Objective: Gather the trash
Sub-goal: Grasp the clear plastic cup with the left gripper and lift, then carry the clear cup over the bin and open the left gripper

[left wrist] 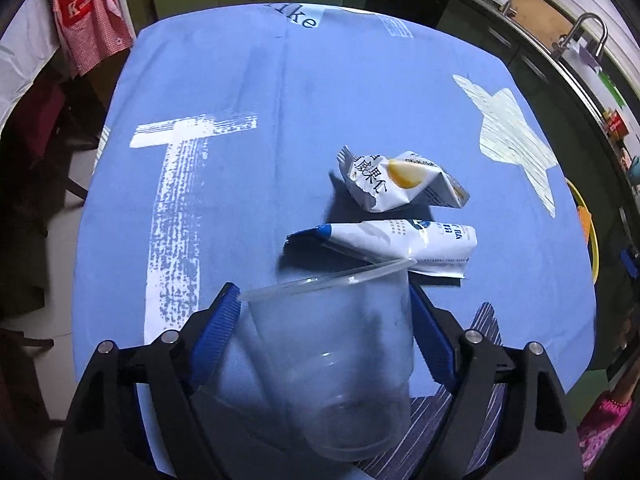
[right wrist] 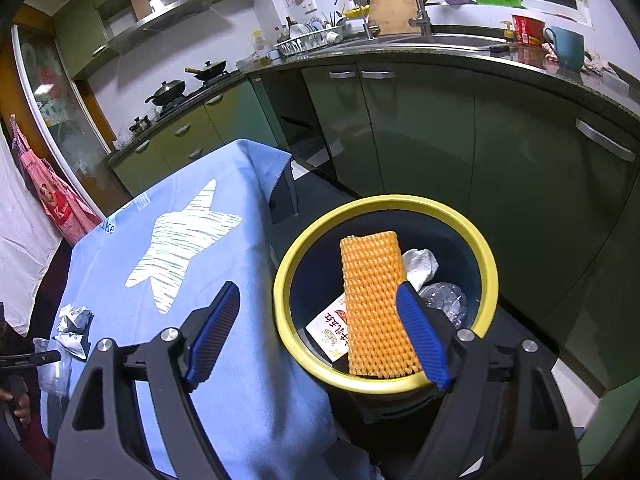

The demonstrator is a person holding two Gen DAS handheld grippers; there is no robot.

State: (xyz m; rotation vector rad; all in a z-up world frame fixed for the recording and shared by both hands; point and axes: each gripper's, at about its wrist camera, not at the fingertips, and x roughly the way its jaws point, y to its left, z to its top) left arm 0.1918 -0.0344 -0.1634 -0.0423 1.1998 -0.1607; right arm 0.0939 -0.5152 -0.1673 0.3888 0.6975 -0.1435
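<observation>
A clear plastic cup [left wrist: 332,352] stands tilted on the blue tablecloth [left wrist: 240,80], and my left gripper [left wrist: 323,292] is shut on it, a blue pad against each side below the rim. Just beyond the cup lie two crumpled white wrappers, one with a yellow picture [left wrist: 396,184] and one with blue print [left wrist: 408,240]. My right gripper [right wrist: 316,288] hangs open and empty over the table edge and the yellow-rimmed trash bin [right wrist: 490,264]. The bin holds an orange foam net [right wrist: 372,300], a red-printed wrapper [right wrist: 330,330], white tissue [right wrist: 420,266] and crumpled clear plastic [right wrist: 444,300].
The bin stands on the floor right beside the table, between it and the dark green kitchen cabinets [right wrist: 520,160]. In the right wrist view the wrappers [right wrist: 74,320] and the cup [right wrist: 42,346] show at the far left. A red apron [left wrist: 88,20] hangs past the table's far left corner.
</observation>
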